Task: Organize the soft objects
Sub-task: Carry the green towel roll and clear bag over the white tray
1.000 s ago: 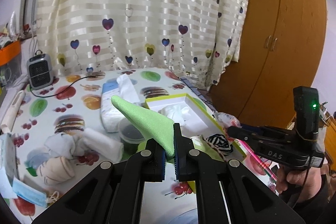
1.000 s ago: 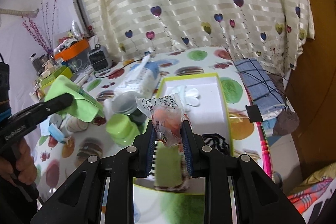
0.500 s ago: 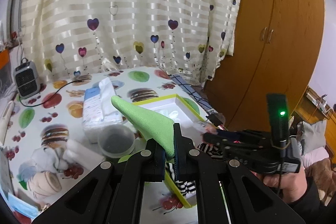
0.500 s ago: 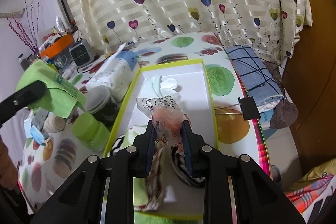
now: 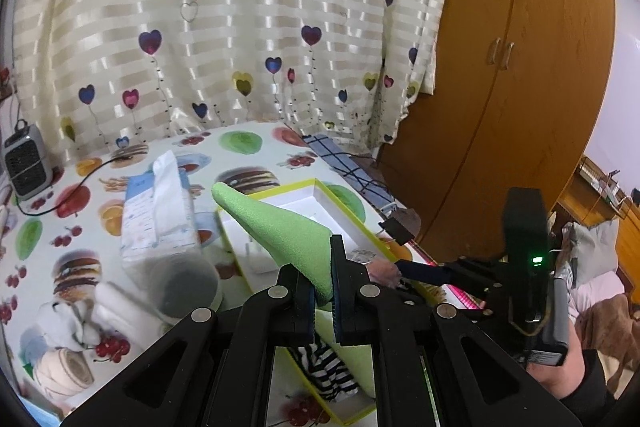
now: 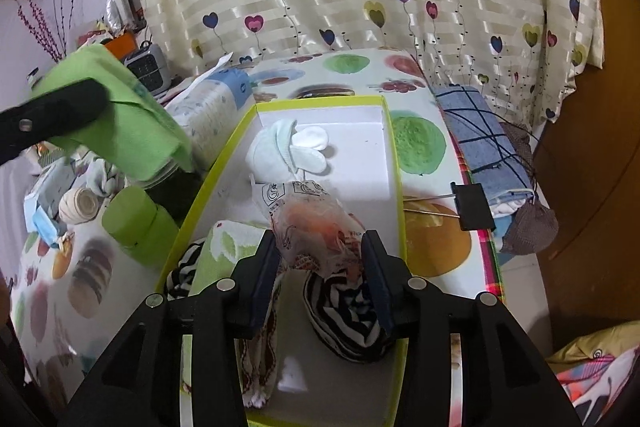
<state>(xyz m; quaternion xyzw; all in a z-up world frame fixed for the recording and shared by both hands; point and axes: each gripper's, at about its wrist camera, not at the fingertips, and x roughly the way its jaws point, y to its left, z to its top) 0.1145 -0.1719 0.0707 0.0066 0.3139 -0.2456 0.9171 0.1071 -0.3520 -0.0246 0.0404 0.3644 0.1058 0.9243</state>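
Soft objects lie partly sorted in the white box with a yellow-green rim [image 6: 394, 163] that stands on our counter [image 6: 424, 63], which is covered with a cloth printed with fruit and burgers. In the box we see a pair of white socks [image 6: 290, 147] at the far end, a black and white striped cloth [image 6: 348, 323] near us, and a green and white towel [image 6: 224, 247] at its left. Our right gripper [image 6: 322, 265] hangs over the near part of the box; its jaws are opening, and the clear plastic bag with orange contents [image 6: 316, 223] sits between them, with the left pad apart from the bag and the right pad at most grazing it. Our left gripper [image 5: 322, 293] has its jaws fully shut on a green cleaning cloth [image 5: 284, 231], which stands up and forward from the pads above the left edge of the box. On the counter left of the box are a soft pack of tissues [image 5: 160, 211], a round plastic container [image 5: 186, 289], a green cylinder [image 6: 138, 221], a rolled beige bandage [image 6: 78, 205] and a blue face mask [image 6: 46, 225]. A folded blue checked cloth [image 6: 478, 143] lies at the right edge of the counter.
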